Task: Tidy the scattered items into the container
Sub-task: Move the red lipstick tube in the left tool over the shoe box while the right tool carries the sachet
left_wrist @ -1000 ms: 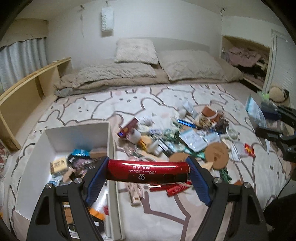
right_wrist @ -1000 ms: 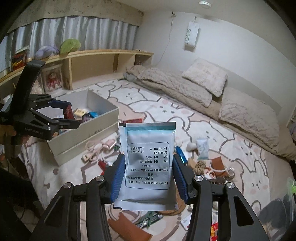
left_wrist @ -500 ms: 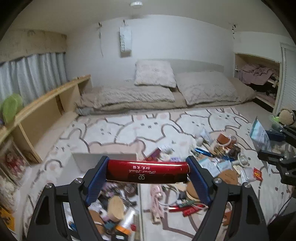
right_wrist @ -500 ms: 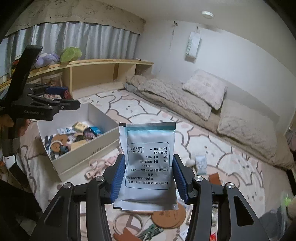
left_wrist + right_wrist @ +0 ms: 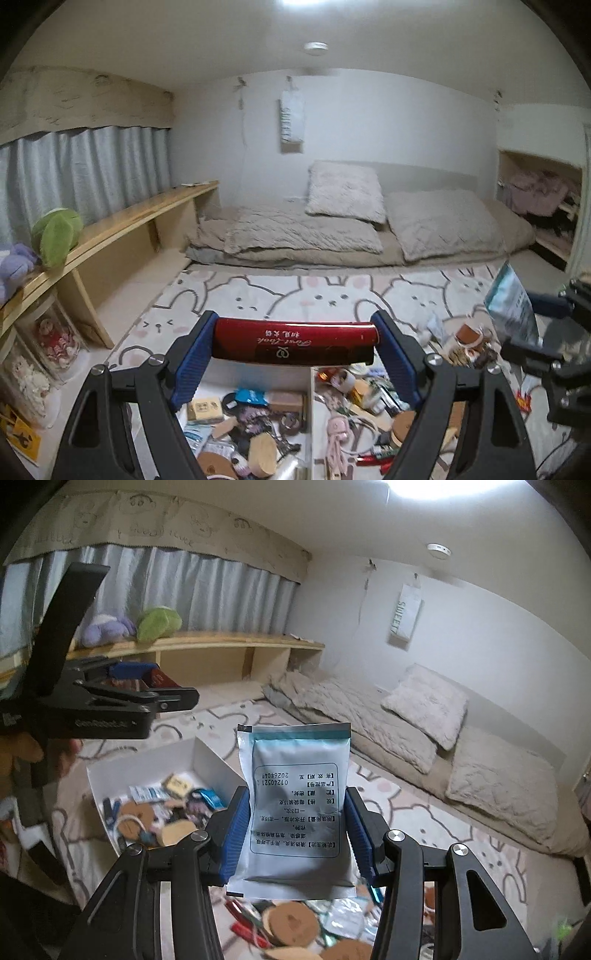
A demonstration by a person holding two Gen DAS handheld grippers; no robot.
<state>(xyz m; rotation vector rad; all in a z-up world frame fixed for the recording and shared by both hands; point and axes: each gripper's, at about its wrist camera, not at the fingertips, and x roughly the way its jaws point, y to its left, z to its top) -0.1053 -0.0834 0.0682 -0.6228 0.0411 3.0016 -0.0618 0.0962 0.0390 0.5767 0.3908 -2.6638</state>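
Up above the bed, the left gripper [image 5: 295, 345] is closed on a glossy red case [image 5: 295, 343], held crosswise with a blue pad pressing each end. The right gripper [image 5: 295, 834] is clamped on the sides of a pale blue sachet [image 5: 295, 805], which stands upright with its print upside down.

Only the right wrist view shows the left gripper [image 5: 147, 681] from the side, the hand [image 5: 68, 757] gripping its handle, and the whole white box [image 5: 207, 755] on the patterned bedcover [image 5: 424, 812]. Only the left wrist view shows the loose clutter [image 5: 369, 406] lying just beside the box's right wall [image 5: 311, 398], and the right gripper [image 5: 532, 321] with its sachet [image 5: 511, 302] at the right edge.

The box holds wooden discs [image 5: 179, 830], small packets [image 5: 149, 794] and other oddments too jumbled to name.
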